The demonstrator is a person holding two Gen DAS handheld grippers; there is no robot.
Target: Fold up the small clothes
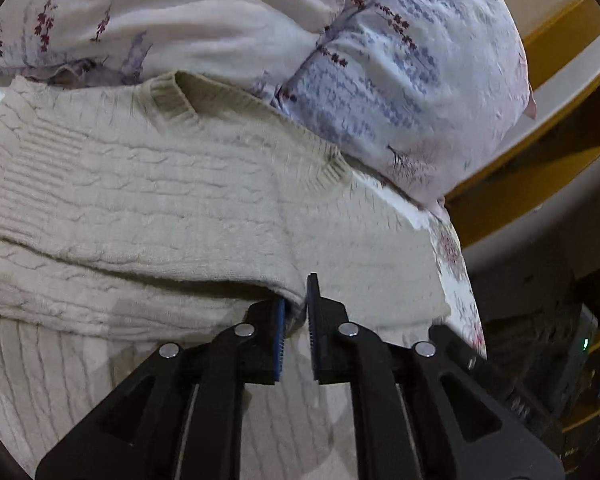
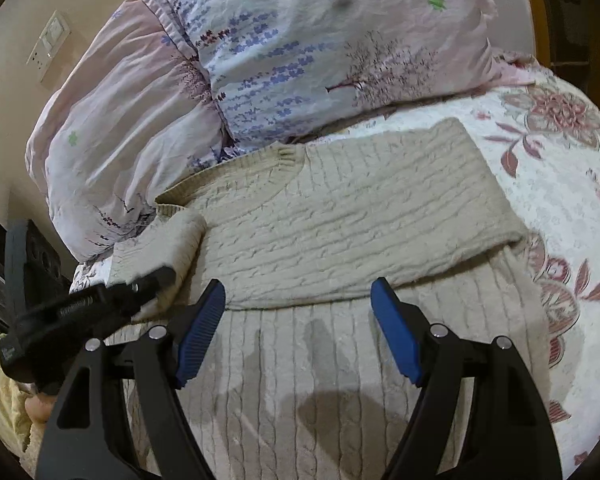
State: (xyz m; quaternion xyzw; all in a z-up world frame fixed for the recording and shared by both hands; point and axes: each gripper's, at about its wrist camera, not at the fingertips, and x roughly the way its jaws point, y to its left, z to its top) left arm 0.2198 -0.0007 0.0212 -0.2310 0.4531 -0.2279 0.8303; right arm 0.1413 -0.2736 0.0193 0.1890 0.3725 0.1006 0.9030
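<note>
1. The cream cable-knit sweater [image 2: 340,216] lies on the bed, its ribbed collar [image 1: 172,94] pointing toward the floral pillow [image 2: 300,52] and its lower body nearest the cameras. One sleeve is already folded across the chest.
2. The left hand-held gripper [image 1: 296,320] is clenched on the sweater, pinching a thick folded edge on the side away from the floral bedsheet [image 2: 560,200]. Its ribbed blue pads are nearly together with knit between them.
3. The right hand-held gripper [image 2: 298,320] is released, jaws spread wide, hovering just above the sweater's lower body, short of the folded sleeve.
4. Risk: the knit is thick, soft and stretchy. I judge the left pinch holds only part of the layers, so a lift could let the lower layer slide out and undo the fold.
5. Risk: pulling with one side held could drag the whole sweater toward the mattress edge, since the bedsheet beneath looks smooth.
6. Risk: the pillow touches the collar; a fold carried toward it could bunch against the pillow.
7. The cables run lengthwise, the cuffs and collar are ribbed.
</note>
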